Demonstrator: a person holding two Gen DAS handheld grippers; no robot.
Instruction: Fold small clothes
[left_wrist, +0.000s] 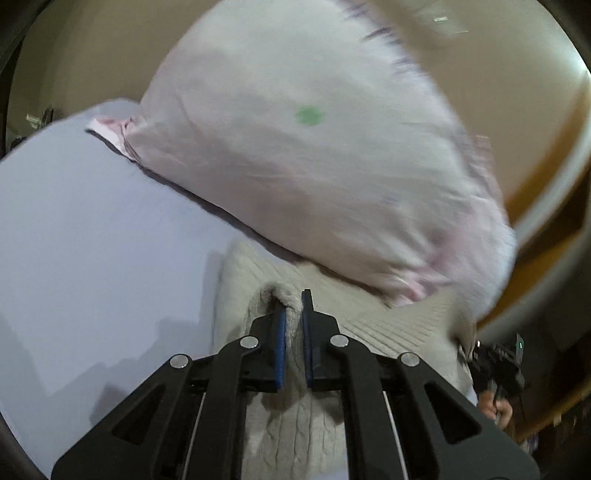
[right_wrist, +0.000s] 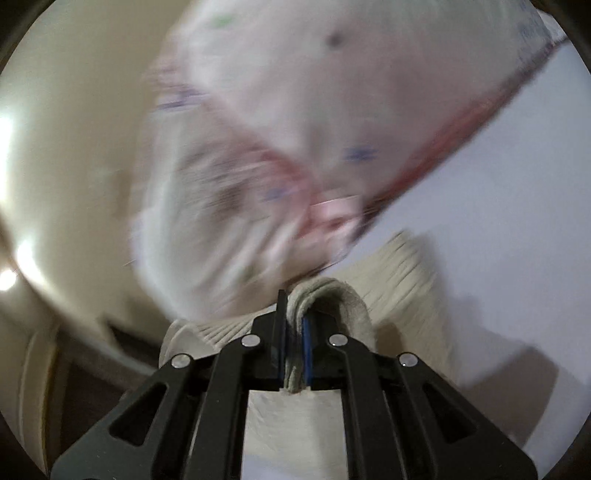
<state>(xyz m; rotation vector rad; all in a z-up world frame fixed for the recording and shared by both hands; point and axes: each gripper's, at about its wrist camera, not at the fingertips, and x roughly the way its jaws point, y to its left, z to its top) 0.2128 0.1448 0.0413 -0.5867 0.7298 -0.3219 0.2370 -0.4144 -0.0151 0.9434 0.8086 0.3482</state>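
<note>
My left gripper (left_wrist: 293, 314) is clamped on a bunched fold of the cream knit garment (left_wrist: 388, 321); fabric fills the narrow gap between the blue pads. My right gripper (right_wrist: 295, 325) is likewise pinched on a doubled edge of the same knit (right_wrist: 391, 280), with a loop of it curling over the right finger.

The knit sits low centre in both views, on the pale lavender sheet (left_wrist: 92, 240), running from under the fingers toward the middle of the frame. Ribbed hem visible centre right in the right wrist view.

Obstruction: a big pale pink pillow (left_wrist: 314, 155) with small coloured dots fills the upper centre of the left wrist view. Its lower edge overlaps the far part of the knit, touching it. In the right wrist view the pillow (right_wrist: 295, 110) is heavily motion-blurred and takes the upper half, just beyond the fingertips.

Lower right of the left wrist view: the other gripper's body, with my hand (left_wrist: 498, 406) under it, past the knit's right edge. Beige wall (left_wrist: 92, 55) upper left.
</note>
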